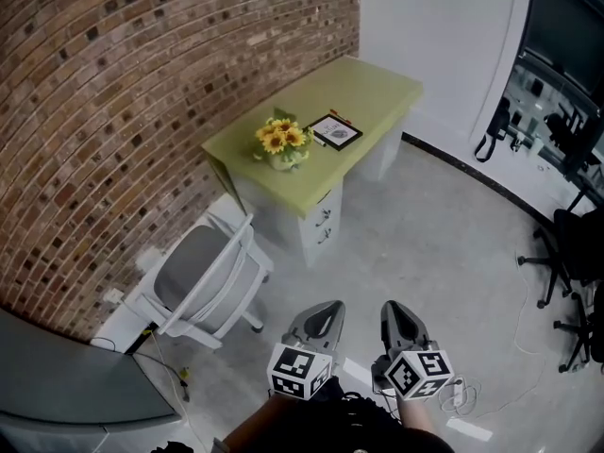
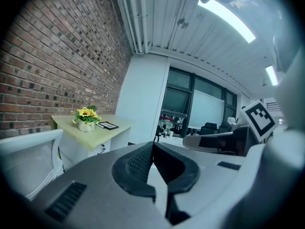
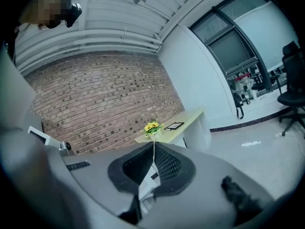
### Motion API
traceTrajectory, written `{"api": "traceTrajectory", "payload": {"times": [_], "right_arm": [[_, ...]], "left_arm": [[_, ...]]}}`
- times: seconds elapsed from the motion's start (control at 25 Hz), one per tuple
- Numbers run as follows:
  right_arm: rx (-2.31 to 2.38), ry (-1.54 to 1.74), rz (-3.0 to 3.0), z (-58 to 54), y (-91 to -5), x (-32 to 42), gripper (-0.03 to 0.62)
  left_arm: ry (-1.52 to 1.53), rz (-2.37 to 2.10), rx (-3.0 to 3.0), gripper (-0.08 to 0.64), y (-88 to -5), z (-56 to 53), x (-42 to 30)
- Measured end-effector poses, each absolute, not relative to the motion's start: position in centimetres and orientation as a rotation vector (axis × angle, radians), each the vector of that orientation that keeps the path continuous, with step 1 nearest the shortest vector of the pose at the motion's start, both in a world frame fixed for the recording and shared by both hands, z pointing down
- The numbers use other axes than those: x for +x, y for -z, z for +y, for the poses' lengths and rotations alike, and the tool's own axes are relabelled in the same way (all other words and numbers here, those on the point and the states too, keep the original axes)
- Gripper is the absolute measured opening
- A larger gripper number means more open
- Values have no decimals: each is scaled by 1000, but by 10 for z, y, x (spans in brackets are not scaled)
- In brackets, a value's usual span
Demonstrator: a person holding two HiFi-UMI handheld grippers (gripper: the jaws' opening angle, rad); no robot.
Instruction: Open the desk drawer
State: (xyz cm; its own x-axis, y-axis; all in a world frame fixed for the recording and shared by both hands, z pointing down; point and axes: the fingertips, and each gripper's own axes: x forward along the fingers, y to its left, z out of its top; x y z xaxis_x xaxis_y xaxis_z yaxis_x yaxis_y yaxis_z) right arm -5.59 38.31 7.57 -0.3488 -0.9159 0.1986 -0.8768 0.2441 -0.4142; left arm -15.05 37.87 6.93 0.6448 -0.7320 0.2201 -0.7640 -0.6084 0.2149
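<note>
While the left gripper (image 1: 326,312) and right gripper (image 1: 396,312) sit closed and empty, the desk drawer (image 1: 324,217) lies well ahead.

Desk drawer handles (image 1: 325,218) barely discernible

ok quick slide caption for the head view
Shut and empty, the left gripper and right gripper sit well short of the green desk topped with sunflowers.
</note>
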Motion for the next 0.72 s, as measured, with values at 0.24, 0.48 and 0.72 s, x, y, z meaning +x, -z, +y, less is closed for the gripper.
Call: {"api": "traceTrajectory", "payload": {"times": [0.24,0.48,0.72], "right_arm": [[-1761,729,2398,366,-85,-64,14],[-1763,746,2421,363,-88,-77,12],[-1759,730,2441,364,-87,-81,12]], "left_arm": [[-146,-1184,2610,9,-72,360,-158],[-139,-1166,2598,9,-75,366,-165],[-132,-1190,2582,9,-76,363,-175]]}}
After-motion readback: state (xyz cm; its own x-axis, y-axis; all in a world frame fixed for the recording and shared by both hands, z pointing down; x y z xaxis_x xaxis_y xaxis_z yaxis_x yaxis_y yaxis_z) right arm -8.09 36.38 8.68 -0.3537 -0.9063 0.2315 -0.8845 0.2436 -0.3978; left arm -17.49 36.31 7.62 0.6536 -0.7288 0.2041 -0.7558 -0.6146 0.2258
